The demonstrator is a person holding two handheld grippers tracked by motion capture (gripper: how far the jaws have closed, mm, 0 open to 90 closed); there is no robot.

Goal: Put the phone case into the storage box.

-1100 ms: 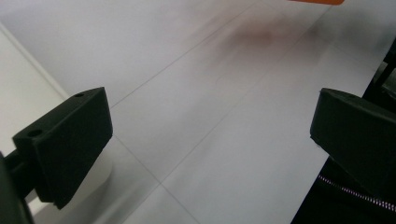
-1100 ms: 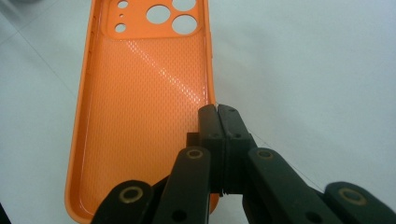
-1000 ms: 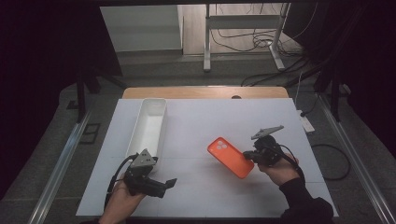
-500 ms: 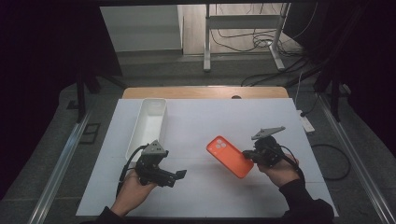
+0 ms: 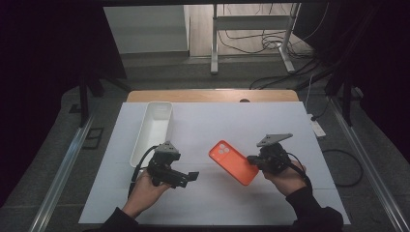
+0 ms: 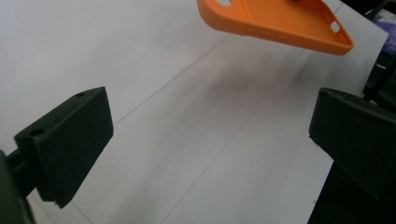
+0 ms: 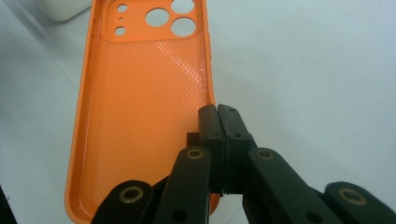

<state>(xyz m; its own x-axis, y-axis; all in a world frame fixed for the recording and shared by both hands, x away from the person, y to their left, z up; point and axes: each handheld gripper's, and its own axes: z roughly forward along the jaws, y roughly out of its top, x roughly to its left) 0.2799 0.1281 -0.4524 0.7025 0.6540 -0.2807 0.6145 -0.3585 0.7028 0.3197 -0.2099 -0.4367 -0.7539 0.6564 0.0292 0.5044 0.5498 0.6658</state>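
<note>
An orange phone case (image 5: 233, 163) with camera cut-outs hangs tilted just above the white table (image 5: 217, 121), right of centre. My right gripper (image 5: 252, 160) is shut on its long right edge; in the right gripper view the jaws pinch the case (image 7: 140, 107) wall, at my right gripper (image 7: 218, 116). My left gripper (image 5: 191, 176) is at the front left, pointing right toward the case, a short gap away. In the left gripper view my left gripper (image 6: 210, 126) stands open with bare table between its jaws, and the case (image 6: 280, 23) floats ahead.
A long white bin (image 5: 153, 130) stands at the left of the table, just behind my left hand. A power strip (image 5: 316, 126) lies off the right edge. Cables and a metal stand (image 5: 251, 43) are on the floor beyond the far edge.
My left gripper has moved right and away from the front edge, closer to the case. The right gripper and the case have stayed put.
</note>
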